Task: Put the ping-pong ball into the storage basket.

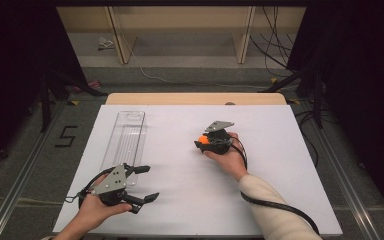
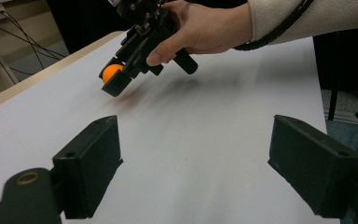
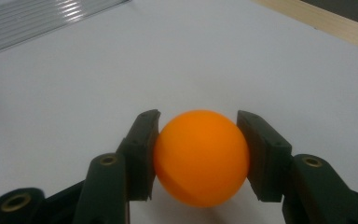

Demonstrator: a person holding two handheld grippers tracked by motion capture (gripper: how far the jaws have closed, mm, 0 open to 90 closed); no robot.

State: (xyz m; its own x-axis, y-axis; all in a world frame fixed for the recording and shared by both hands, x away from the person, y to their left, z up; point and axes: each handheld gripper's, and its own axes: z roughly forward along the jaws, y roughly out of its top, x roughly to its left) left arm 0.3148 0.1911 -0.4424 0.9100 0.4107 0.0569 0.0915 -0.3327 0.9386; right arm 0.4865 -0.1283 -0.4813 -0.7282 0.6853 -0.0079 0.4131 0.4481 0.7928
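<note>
White sheeting [image 1: 180,165] is spread over a wooden table [image 1: 195,98], with grey floor and dark curtains around it. An orange ball [image 3: 200,156] is clamped in the right gripper [image 1: 203,141] near mid-table. The left gripper [image 1: 147,182] is held wide apart by a clear tray [image 1: 126,135].

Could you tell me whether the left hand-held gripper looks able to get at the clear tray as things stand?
Probably yes: the left hand-held gripper is open and holds nothing, and the clear tray lies just beyond it with nothing between.
</note>
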